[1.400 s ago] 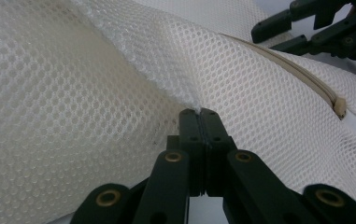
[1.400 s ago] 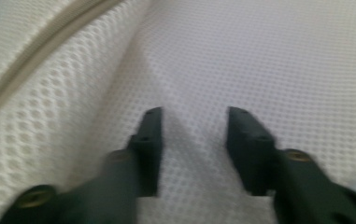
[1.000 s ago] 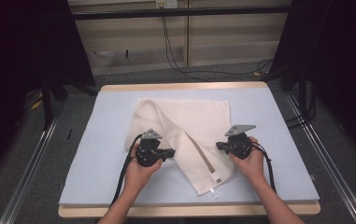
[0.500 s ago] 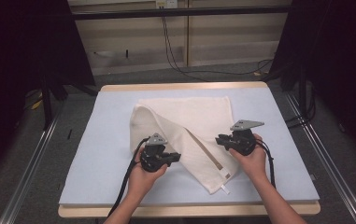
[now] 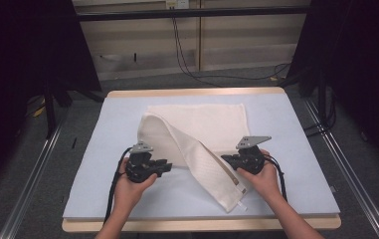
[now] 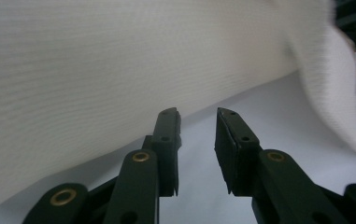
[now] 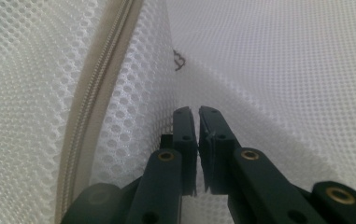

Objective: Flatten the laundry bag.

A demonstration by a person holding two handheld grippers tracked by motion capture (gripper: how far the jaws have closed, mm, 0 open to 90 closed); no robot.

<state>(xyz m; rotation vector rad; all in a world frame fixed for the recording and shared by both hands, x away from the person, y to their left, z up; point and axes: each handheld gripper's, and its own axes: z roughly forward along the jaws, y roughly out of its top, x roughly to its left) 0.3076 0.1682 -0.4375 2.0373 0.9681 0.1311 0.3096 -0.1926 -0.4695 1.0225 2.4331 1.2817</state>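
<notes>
White mesh bag folded (left tongs agape).

High view: above the near side, looking forward and down on the table. Gripper views: low, close along each jaw pair, sharing the mesh bag.

A rectangular table with a light wooden edge carries a pale blue-grey mat that covers nearly the whole top; the wood shows as a thin border along the far and near sides. One item lies directly on the mat: a cream-white mesh fabric bag with a beige zipper, spread flat toward the far centre. One part is folded diagonally over toward the near edge.
</notes>
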